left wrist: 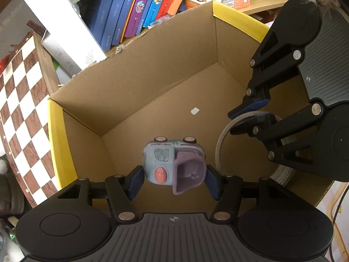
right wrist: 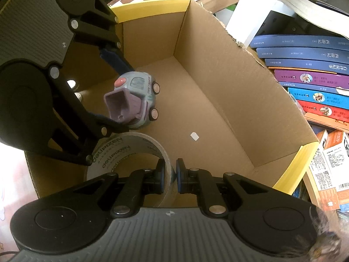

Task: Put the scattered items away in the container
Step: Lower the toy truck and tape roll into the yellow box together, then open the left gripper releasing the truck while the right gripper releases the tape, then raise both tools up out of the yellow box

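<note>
A cardboard box [left wrist: 135,100] with yellow-taped rims stands open below both grippers; it also shows in the right wrist view [right wrist: 218,83]. My left gripper [left wrist: 173,180] is shut on a pale blue toy truck [left wrist: 165,163] with a purple tipper, held inside the box above its floor. The truck also shows in the right wrist view [right wrist: 135,100]. My right gripper [right wrist: 170,175] is shut on the wall of a grey tape roll [right wrist: 130,150], held low inside the box. In the left wrist view the right gripper [left wrist: 250,113] and the tape roll [left wrist: 222,144] are beside the truck.
A small white scrap [right wrist: 194,136] lies on the box floor. A row of books [left wrist: 139,6] and a white panel [left wrist: 59,21] stand behind the box. A chessboard [left wrist: 19,100] lies at its left side. Printed boxes [right wrist: 329,170] sit nearby.
</note>
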{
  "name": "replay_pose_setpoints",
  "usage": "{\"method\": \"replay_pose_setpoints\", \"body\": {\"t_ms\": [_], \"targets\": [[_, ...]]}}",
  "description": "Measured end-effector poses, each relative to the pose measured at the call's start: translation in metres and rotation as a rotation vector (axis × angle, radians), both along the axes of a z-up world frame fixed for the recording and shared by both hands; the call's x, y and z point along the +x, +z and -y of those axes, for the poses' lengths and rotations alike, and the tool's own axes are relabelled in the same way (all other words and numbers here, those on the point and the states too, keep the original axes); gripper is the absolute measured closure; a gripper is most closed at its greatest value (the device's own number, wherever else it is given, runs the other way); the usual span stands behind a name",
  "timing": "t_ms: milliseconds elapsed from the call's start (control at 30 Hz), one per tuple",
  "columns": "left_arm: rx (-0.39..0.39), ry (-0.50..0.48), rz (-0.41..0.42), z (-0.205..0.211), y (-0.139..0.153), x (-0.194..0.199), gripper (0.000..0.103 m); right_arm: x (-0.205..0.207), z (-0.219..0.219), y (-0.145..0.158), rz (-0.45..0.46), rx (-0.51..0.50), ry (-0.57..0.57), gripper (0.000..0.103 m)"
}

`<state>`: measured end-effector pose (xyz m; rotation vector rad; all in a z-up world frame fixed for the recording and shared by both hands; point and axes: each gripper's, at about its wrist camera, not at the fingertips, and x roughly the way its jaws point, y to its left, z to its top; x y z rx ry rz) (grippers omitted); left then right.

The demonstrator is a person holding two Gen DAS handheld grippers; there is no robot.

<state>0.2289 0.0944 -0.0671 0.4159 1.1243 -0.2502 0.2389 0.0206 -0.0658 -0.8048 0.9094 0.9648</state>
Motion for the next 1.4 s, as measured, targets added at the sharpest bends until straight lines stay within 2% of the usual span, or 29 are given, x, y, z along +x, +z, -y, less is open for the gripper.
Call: {"method": "replay_pose_setpoints", "body": {"t_ms": [633, 800, 1100, 1367, 1400], "targets": [[0.017, 0.01, 0.026, 0.001, 0.002, -0.005, 0.041, -0.015, 0.007, 0.008, 0.035, 0.001, 0.0, 0.088], [0.037, 0.015, 0.044, 0.002, 0.005, -0.008, 0.036, -0.024, 0.01, 0.016, 0.057, 0.015, -0.012, 0.067], [0.054, 0.044, 0.12, 0.005, 0.017, -0.016, 0.033, -0.016, 0.01, 0.029, 0.074, 0.052, -0.048, 0.058], [0.043, 0.084, 0.207, 0.005, 0.041, -0.035, 0.033, -0.02, 0.014, 0.037, 0.102, 0.098, -0.082, 0.057], [0.041, 0.093, 0.226, 0.005, 0.043, -0.038, 0.028, -0.021, 0.017, 0.04, 0.104, 0.109, -0.093, 0.056]]}}
